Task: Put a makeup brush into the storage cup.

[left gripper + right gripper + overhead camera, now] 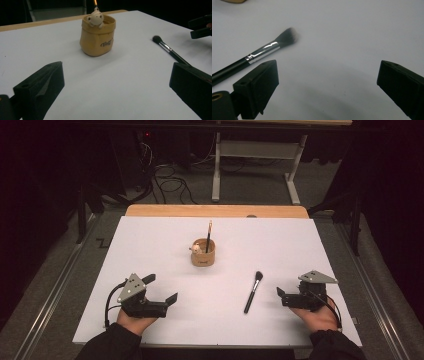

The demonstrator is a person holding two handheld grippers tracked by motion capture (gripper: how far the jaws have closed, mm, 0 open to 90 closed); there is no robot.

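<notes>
A tan holder cup (203, 253) with a small bear figure on its rim stands mid-table, and a thin stick (208, 235) rises upright out of it. A black makeup brush (253, 291) lies flat to its right, bristles pointing away from me. My left gripper (161, 288) rests open at the front left and faces the cup (98, 37), with nothing between its jaws (116, 82). At the front right, my right gripper (287, 287) is open just right of the brush. The brush (262, 53) lies beyond its left jaw, with nothing between the jaws (329, 82).
A white sheet (150, 240) covers the table, and a wooden edge (215, 211) shows at the far side. Beyond it are a floor with cables (170, 182) and a grey table frame (260, 155). The right gripper (201, 26) shows at the left gripper view's right edge.
</notes>
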